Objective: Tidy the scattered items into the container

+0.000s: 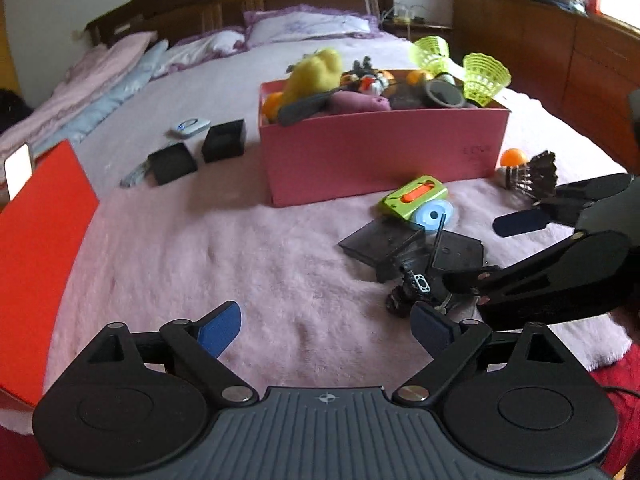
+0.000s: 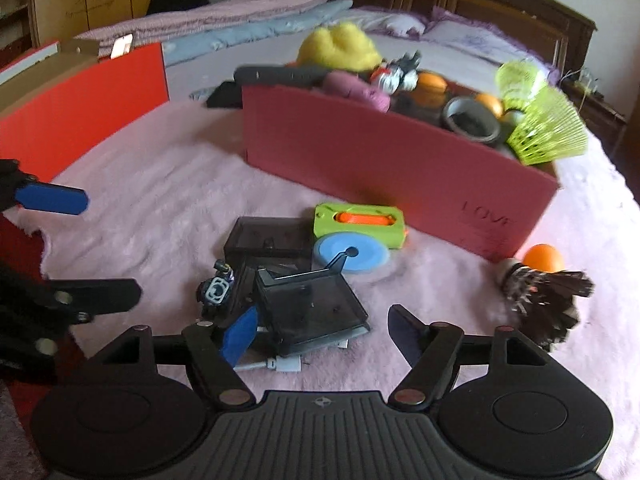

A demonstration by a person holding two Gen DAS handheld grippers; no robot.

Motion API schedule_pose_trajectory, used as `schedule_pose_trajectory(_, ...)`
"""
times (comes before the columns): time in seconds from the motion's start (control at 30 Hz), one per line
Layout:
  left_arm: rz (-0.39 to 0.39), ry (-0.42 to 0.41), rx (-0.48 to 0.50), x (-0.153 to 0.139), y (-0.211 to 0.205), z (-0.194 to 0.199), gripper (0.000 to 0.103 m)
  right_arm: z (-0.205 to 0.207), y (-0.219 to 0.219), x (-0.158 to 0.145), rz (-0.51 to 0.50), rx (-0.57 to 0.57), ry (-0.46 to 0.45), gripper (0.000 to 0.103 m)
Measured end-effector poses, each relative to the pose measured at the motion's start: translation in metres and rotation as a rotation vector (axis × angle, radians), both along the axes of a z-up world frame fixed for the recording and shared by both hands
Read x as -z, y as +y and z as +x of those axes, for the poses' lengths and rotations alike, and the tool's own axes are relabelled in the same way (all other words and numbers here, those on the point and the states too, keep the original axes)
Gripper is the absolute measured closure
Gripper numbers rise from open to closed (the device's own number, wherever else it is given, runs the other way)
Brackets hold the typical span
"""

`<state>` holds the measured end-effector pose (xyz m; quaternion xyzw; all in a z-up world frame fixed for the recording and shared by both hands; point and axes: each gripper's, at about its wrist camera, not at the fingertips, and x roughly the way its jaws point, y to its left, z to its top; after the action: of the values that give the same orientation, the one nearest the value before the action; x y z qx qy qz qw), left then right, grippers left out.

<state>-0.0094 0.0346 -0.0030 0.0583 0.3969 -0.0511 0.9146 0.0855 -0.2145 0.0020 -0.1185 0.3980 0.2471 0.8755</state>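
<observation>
A pink box (image 1: pixel 380 152) (image 2: pixel 400 176) on the bed holds a yellow plush, balls, tape and green shuttlecocks. In front of it lie a green case (image 1: pixel 414 197) (image 2: pixel 360 220), a blue disc (image 1: pixel 434 214) (image 2: pixel 352 253), smoky plastic boxes (image 1: pixel 384 240) (image 2: pixel 312 304), a small figure (image 1: pixel 412 286) (image 2: pixel 216 290), a black shuttlecock (image 1: pixel 532 176) (image 2: pixel 540 296) and an orange ball (image 1: pixel 514 157) (image 2: pixel 544 258). My left gripper (image 1: pixel 326 326) is open over bare blanket. My right gripper (image 2: pixel 324 334) is open, straddling the near smoky box.
A red panel (image 1: pixel 40 240) (image 2: pixel 80 112) stands at the left. Two black boxes (image 1: pixel 200 152) and a white device (image 1: pixel 190 126) lie left of the pink box. The pink blanket's edge (image 1: pixel 600 344) is near the right gripper. Pillows and a headboard are behind.
</observation>
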Motion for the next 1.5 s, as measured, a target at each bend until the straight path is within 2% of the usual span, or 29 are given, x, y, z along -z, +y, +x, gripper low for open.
schedule_pose_trajectory(0.23, -0.012, 0.016, -0.009, 0.004, 0.0, -0.001, 0.011, 0.02, 0.008, 0.01, 0.021, 0.013, 0.032, 0.025)
schedule_pose_trajectory(0.3, -0.025, 0.02, -0.011, 0.005, 0.001, 0.0, 0.011, 0.022, 0.005, 0.011, 0.056, 0.02, 0.055, 0.035)
schedule_pose_trajectory(0.37, -0.032, 0.022, -0.011, 0.006, 0.0, 0.0, 0.011, 0.021, 0.001, 0.012, 0.083, 0.033, 0.069, 0.038)
schedule_pose_trajectory(0.67, -0.059, 0.029, 0.006, 0.007, -0.007, 0.006, 0.011, -0.028, -0.031, 0.001, -0.003, 0.121, 0.034, 0.038)
schedule_pose_trajectory(0.8, -0.1, 0.047, 0.028, 0.007, -0.016, 0.029, 0.011, -0.048, -0.051, 0.007, -0.034, 0.158, 0.062, 0.04)
schedule_pose_trajectory(0.93, -0.141, 0.047, 0.007, 0.009, -0.028, 0.059, 0.011, -0.056, -0.059, 0.015, 0.008, 0.206, 0.082, 0.04)
schedule_pose_trajectory(1.03, -0.09, 0.019, 0.003, 0.017, -0.04, 0.084, 0.005, -0.057, -0.055, 0.016, -0.002, 0.215, 0.075, 0.039)
schedule_pose_trajectory(1.1, -0.012, 0.011, 0.03, 0.028, -0.05, 0.099, 0.005, -0.057, -0.054, 0.015, 0.0, 0.225, 0.078, 0.039)
schedule_pose_trajectory(1.23, 0.064, 0.068, 0.079, 0.045, -0.056, 0.12, 0.007, -0.057, -0.055, 0.016, 0.014, 0.238, 0.082, 0.039)
schedule_pose_trajectory(1.4, 0.044, 0.076, -0.007, 0.049, -0.029, 0.099, 0.014, -0.057, -0.056, 0.017, 0.02, 0.24, 0.077, 0.038)
schedule_pose_trajectory(1.5, 0.031, 0.08, -0.059, 0.051, -0.013, 0.087, 0.016, -0.057, -0.056, 0.018, 0.02, 0.239, 0.074, 0.038)
